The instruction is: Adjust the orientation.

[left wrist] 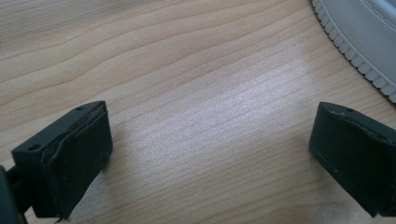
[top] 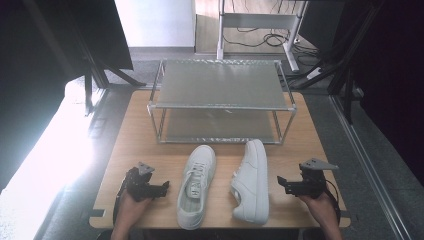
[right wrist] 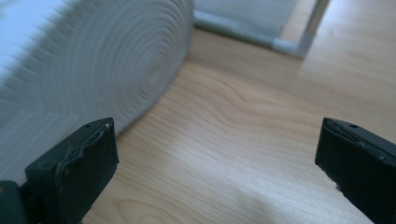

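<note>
Clearly, two white shoes lay side by side on the wooden desk (top: 150, 150), in front of a two-tier metal shoe rack (top: 220, 100) that stood at the desk's far half. The left shoe (top: 196, 186) sat upright on its sole, laces up, its long axis running front to back with a slight lean, toe toward the person and heel toward the rack. The right shoe (top: 251, 181) lay tipped on its side, its ribbed sole facing right, its long axis also running front to back, one end close to the rack's lower shelf. The left hand-held gripper (top: 161, 189) rested low on the desk just left of the upright shoe, jaws spread wide with nothing but bare wood between them; the shoe's sole edge showed at the corner of the left gripper view. The right hand-held gripper (top: 281, 184) sat just right of the tipped shoe, jaws likewise wide apart and holding nothing, the ribbed sole close beside one jaw.
</note>
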`<act>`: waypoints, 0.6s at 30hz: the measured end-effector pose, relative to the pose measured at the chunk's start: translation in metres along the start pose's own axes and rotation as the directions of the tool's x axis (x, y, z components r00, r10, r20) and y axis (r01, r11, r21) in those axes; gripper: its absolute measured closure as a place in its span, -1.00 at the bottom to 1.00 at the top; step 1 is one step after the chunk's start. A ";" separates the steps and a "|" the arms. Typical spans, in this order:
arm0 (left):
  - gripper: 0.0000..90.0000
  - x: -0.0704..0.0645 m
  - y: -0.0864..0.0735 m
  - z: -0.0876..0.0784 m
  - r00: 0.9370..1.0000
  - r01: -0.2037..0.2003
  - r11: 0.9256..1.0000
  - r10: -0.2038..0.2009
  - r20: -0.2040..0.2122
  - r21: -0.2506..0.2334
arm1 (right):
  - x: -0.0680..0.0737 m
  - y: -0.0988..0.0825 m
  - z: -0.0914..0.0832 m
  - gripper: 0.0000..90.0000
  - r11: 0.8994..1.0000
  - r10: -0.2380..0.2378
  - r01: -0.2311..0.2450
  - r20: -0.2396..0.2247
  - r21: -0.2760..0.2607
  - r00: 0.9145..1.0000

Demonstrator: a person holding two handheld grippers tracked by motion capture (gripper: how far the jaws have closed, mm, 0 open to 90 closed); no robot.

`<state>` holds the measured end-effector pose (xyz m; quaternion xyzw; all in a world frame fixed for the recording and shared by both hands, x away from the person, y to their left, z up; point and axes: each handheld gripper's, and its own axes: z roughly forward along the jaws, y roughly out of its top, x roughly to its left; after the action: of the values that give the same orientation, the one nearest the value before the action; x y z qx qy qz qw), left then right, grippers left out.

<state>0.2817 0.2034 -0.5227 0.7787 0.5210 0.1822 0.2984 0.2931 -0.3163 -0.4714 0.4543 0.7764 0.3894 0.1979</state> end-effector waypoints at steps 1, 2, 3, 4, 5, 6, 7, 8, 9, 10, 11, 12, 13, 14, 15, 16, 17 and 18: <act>-1.00 0.000 0.000 0.000 1.000 0.000 1.000 0.000 0.000 0.000 | 0.006 0.006 -0.005 -1.00 1.000 -0.015 0.015 -0.007 -0.013 1.000; -1.00 0.000 0.000 0.000 1.000 0.000 1.000 0.000 0.000 0.000 | 0.006 0.006 -0.005 -1.00 1.000 -0.015 0.015 -0.007 -0.013 1.000; -1.00 0.000 0.000 0.000 1.000 0.000 1.000 0.000 0.000 0.000 | 0.009 0.009 -0.007 -1.00 1.000 -0.020 0.020 -0.012 -0.015 1.000; -1.00 0.000 0.000 0.000 1.000 0.000 1.000 0.000 0.000 0.000 | 0.012 0.012 -0.010 -1.00 1.000 -0.024 0.024 -0.018 -0.016 1.000; -1.00 0.000 0.000 0.000 1.000 0.001 1.000 -0.001 0.000 0.000 | 0.015 0.015 -0.012 -1.00 0.999 -0.029 0.028 -0.022 -0.020 0.999; -1.00 0.000 0.000 0.000 1.000 0.001 1.000 -0.001 0.000 -0.001 | 0.018 0.018 -0.014 -1.00 0.999 -0.034 0.033 -0.028 -0.023 0.999; -1.00 0.000 0.000 0.000 1.000 0.000 1.000 0.000 0.000 0.000 | 0.022 0.022 -0.016 -1.00 0.999 -0.039 0.038 -0.035 -0.029 0.999; -1.00 0.000 0.000 0.000 1.000 -0.001 1.000 0.001 0.000 0.001 | 0.028 0.028 -0.019 -1.00 0.998 -0.050 0.048 -0.049 -0.036 0.998; -1.00 0.000 0.000 0.000 1.000 -0.001 1.000 0.001 0.000 0.001 | 0.028 0.028 -0.019 -1.00 0.998 -0.050 0.048 -0.049 -0.036 0.998; -1.00 0.000 0.000 0.000 1.000 -0.001 1.000 0.001 0.000 0.001 | 0.032 0.031 -0.020 -1.00 0.998 -0.054 0.052 -0.056 -0.038 0.997; -1.00 0.000 0.000 0.000 1.000 -0.001 1.000 0.001 0.000 0.001 | 0.035 0.033 -0.020 -1.00 0.998 -0.060 0.058 -0.061 -0.037 0.996; -1.00 0.000 0.000 0.000 1.000 -0.001 1.000 0.001 0.000 0.001 | 0.039 0.036 -0.020 -1.00 0.997 -0.067 0.065 -0.063 -0.033 0.996; -1.00 0.000 0.000 0.000 1.000 -0.001 1.000 0.001 0.000 0.001 | 0.043 0.038 -0.019 -1.00 0.997 -0.076 0.075 -0.068 -0.027 0.995; -1.00 0.000 0.000 0.000 1.000 -0.001 1.000 0.001 0.000 0.001 | 0.049 0.041 -0.017 -1.00 0.996 -0.085 0.083 -0.077 -0.025 0.993; -1.00 0.000 0.000 0.000 1.000 -0.001 1.000 0.001 0.000 0.001 | 0.052 0.041 -0.015 -1.00 0.996 -0.082 0.080 -0.084 -0.024 0.993; -1.00 0.000 0.000 0.000 1.000 -0.001 1.000 0.001 0.000 0.001 | 0.052 0.041 -0.015 -1.00 0.996 -0.082 0.080 -0.084 -0.024 0.993; -1.00 0.000 0.000 0.000 1.000 -0.001 1.000 0.001 0.000 0.001 | 0.056 0.042 -0.010 -1.00 0.997 -0.079 0.077 -0.098 -0.022 0.992; -1.00 0.000 0.000 0.000 1.000 -0.001 1.000 0.001 0.000 0.001 | 0.056 0.042 -0.010 -1.00 0.997 -0.079 0.077 -0.098 -0.022 0.992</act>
<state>0.2817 0.2035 -0.5226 0.7791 0.5206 0.1822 0.2978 0.2813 -0.2602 -0.4294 0.4021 0.7987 0.4105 0.1786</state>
